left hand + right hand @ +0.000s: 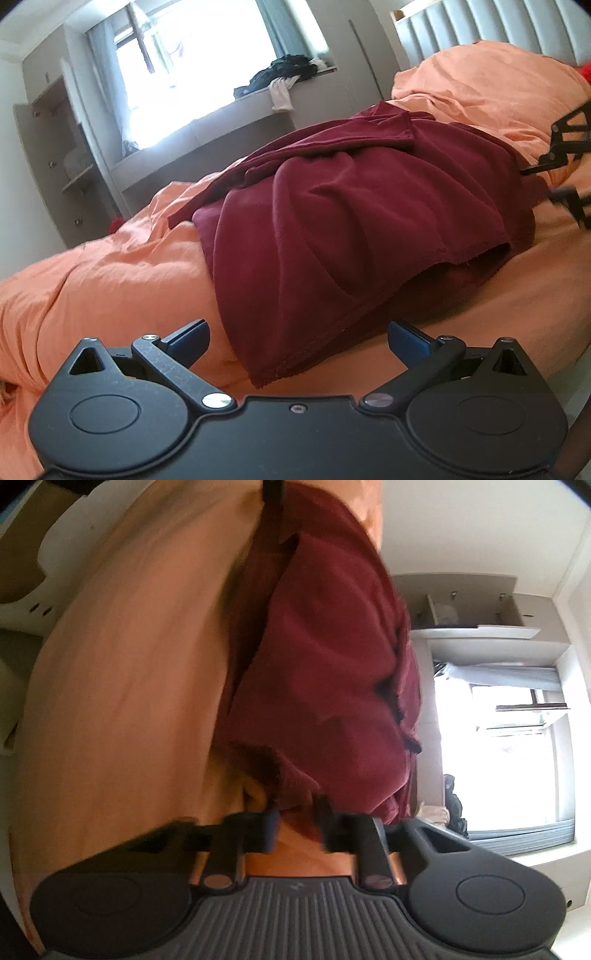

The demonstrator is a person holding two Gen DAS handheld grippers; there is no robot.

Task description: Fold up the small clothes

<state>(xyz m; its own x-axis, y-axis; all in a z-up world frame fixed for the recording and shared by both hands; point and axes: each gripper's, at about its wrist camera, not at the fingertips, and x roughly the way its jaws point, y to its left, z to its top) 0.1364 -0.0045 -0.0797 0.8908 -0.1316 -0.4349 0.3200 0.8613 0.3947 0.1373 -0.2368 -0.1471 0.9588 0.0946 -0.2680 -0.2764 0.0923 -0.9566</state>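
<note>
- We see the dark red garment [369,206] lying rumpled on the orange bed sheet [110,277];
- our left gripper [298,341] spread, holding nothing, just before its near hem;
- our right gripper [299,830] pinching its edge, though blurred.

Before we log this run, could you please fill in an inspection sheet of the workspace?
Surface: bed with an orange cover, rumpled.
Job's things: one maroon garment, creased and lying in loose layers on the bed.
Clutter: dark clothes pile on the sill, off the bed.
Grippers: left gripper open, just short of the garment's near hem, holding nothing. Right gripper has its jaws narrow at the garment's far edge, with the hem between them; the blur hides whether they grip it.
Cables: nothing seen.
Surroundings: bright window, padded headboard, open shelves.
</note>
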